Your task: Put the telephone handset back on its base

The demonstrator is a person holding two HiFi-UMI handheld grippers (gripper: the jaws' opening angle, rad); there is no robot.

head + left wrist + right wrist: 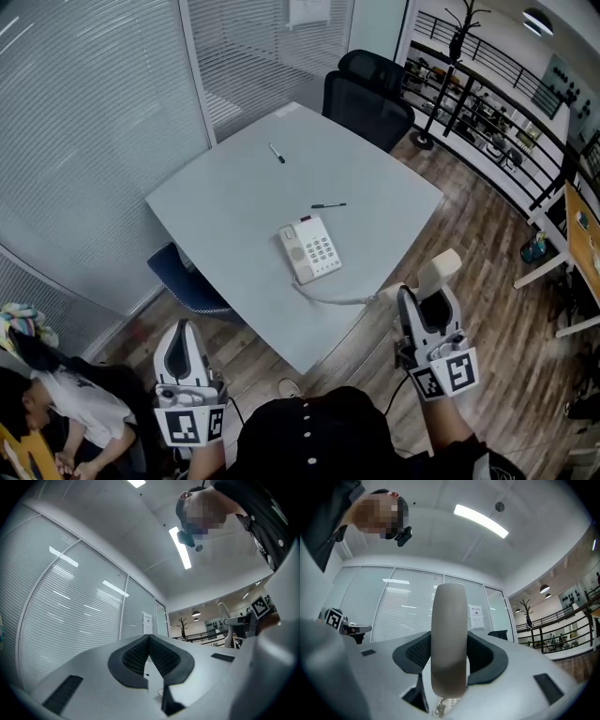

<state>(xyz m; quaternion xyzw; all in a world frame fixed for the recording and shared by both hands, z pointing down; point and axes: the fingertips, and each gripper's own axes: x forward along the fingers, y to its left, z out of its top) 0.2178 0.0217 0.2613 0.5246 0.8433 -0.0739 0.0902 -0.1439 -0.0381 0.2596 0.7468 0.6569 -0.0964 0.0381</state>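
The cream telephone base (pixel 310 248) with its keypad lies on the grey table (pixel 234 202), near the front edge. Its handset (pixel 439 272) is off the base, held in the air beyond the table's near right side. My right gripper (pixel 427 298) is shut on the handset (pixel 449 639), which stands upright between the pads and hides the right gripper (pixel 449 641) tips. A curly cord (pixel 333 298) runs from the base to the handset. My left gripper (pixel 185 328) hangs low at the left, off the table; the left gripper (pixel 149 639) jaws meet with nothing between them.
Two pens (pixel 277 154) (pixel 328 205) lie on the table behind the base. A black chair (pixel 367 103) stands at the far side, a blue chair (pixel 187 281) at the left edge. A person (pixel 66 403) sits at lower left. Glass walls with blinds close the left side.
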